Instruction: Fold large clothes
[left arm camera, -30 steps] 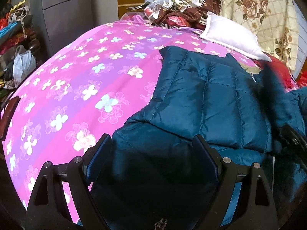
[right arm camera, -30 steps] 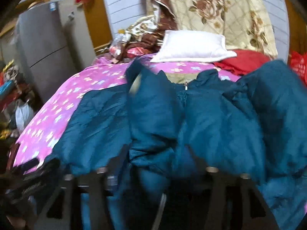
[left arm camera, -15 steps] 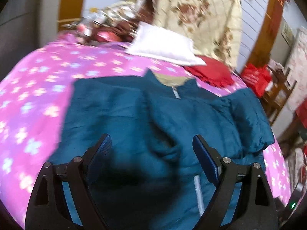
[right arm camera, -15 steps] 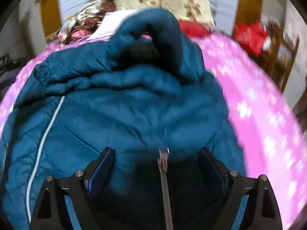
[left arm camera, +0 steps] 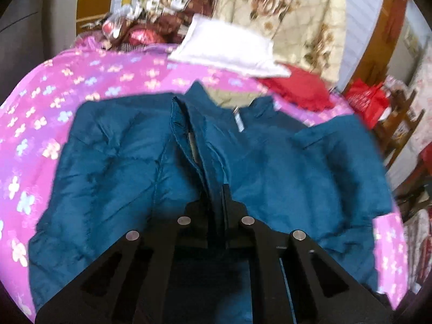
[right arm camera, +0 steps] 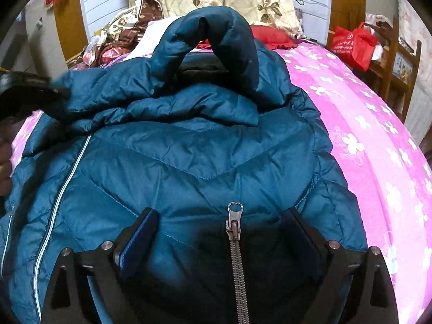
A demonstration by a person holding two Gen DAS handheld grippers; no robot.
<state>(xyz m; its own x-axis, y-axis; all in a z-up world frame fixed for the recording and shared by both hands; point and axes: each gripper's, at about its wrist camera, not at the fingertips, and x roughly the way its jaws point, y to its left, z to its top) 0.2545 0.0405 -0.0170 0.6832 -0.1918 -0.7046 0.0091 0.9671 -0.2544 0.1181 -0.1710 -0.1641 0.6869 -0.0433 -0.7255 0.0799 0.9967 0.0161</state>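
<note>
A large teal quilted jacket (left arm camera: 121,167) lies spread on a pink flowered bedspread (left arm camera: 54,86). My left gripper (left arm camera: 216,205) is shut on the jacket's front zipper edge near the middle. In the right wrist view the jacket (right arm camera: 189,162) fills the frame, with a sleeve arched up at the back (right arm camera: 205,27) and a metal zipper pull (right arm camera: 234,216) between the fingers. My right gripper (right arm camera: 218,229) is open and hovers just over the jacket, holding nothing.
A white pillow (left arm camera: 226,46), a red cloth (left arm camera: 299,86) and a floral quilt (left arm camera: 283,13) lie at the bed's head. A red bag (right arm camera: 353,46) and wooden chair (right arm camera: 399,67) stand to the right. Pink bedspread (right arm camera: 364,140) shows to the right of the jacket.
My left gripper has closed on the jacket's zipper edge; it was open half a second ago. My right gripper stays open over the jacket, which has settled a little.
</note>
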